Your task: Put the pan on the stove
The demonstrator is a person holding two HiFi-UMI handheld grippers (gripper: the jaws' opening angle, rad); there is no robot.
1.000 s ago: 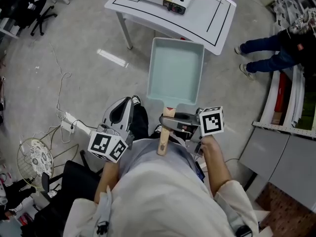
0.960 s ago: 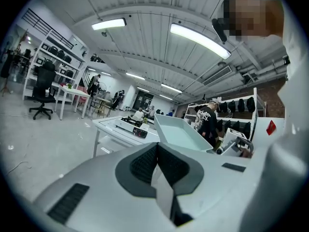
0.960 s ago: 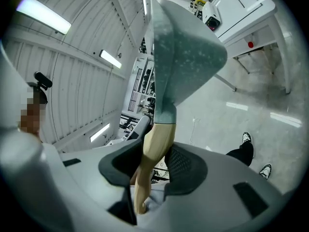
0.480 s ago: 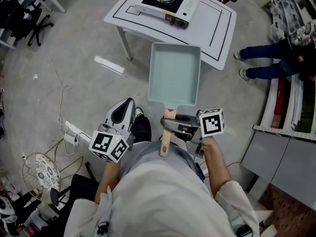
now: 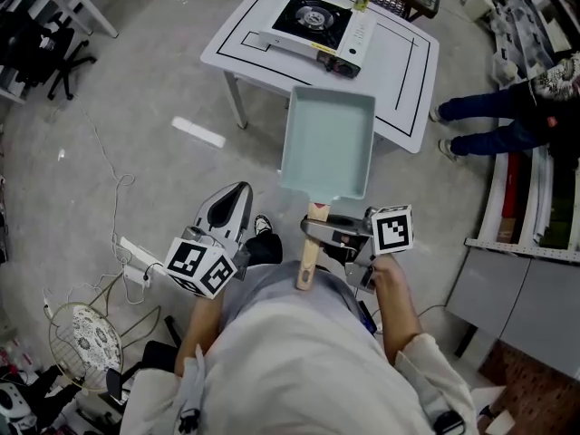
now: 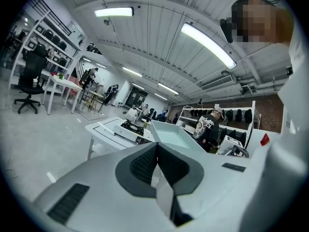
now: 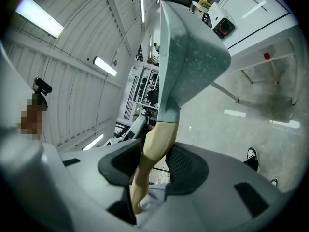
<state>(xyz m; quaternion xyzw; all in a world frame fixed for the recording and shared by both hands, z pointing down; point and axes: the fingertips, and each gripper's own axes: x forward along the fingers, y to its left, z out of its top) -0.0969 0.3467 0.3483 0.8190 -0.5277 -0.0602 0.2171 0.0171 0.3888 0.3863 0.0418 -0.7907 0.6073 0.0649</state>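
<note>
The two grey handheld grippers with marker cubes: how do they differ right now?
The left gripper has its jaws shut together on nothing. The right gripper has the wooden handle of the pale teal rectangular pan between its jaws, which are opening. The left gripper points forward, while the right gripper lies crosswise, pointing left. Both are grey and carry a black-and-white marker cube.

The stove (image 5: 313,21) stands on the table's (image 5: 399,71) left part, and the pan (image 5: 328,139) hangs before the table's near edge.

Pale teal rectangular wood-handled pan (image 5: 328,141) — aloft, level; black-topped portable stove (image 5: 317,24) on white table (image 5: 403,71) — apart from pan
</note>
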